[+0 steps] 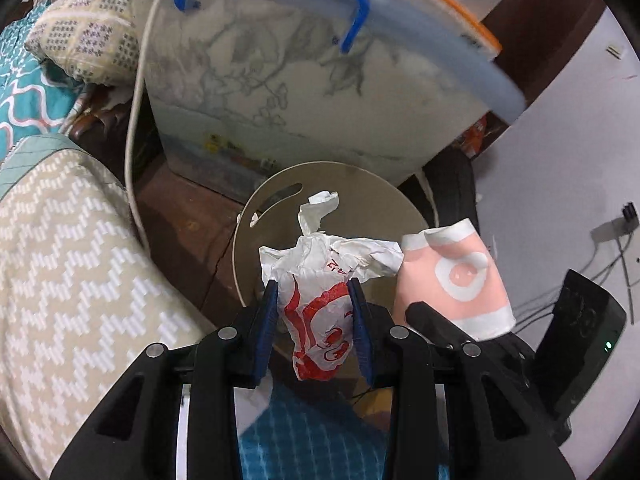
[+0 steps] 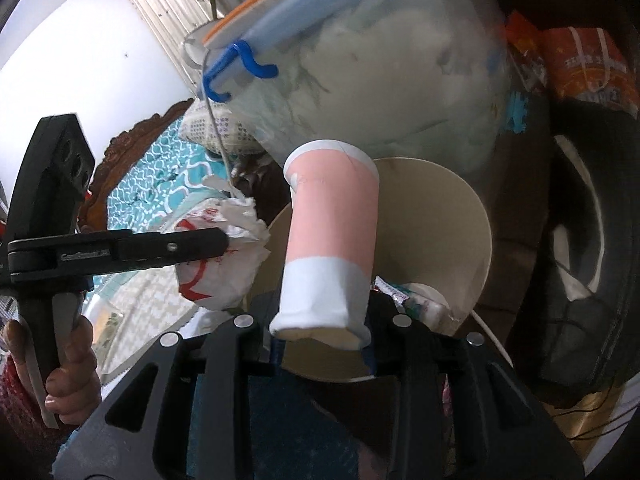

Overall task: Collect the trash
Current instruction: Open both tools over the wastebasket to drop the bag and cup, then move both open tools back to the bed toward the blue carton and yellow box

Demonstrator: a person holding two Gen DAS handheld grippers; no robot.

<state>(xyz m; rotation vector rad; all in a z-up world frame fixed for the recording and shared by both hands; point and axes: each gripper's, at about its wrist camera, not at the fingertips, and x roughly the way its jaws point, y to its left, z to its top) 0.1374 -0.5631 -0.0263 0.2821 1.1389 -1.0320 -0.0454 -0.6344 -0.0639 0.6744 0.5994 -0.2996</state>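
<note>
Trash in both: left hand-held gripper clamps crumpled wrapper, right hand-held gripper clamps pink cup, both poised over the round bin for dropping.

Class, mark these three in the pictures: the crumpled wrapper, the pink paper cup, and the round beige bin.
crumpled wrapper (image 1: pixel 320 304): left wrist view, its red-printed middle between the fingers.
pink paper cup (image 2: pixel 334 224): right wrist view, its pink side wall.
round beige bin (image 2: pixel 460 236): right wrist view, its bare inner wall.

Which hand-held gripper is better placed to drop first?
Right, probably: its pink paper cup hangs over the beige bin opening, while the left's crumpled wrapper sits beside the rim.
</note>
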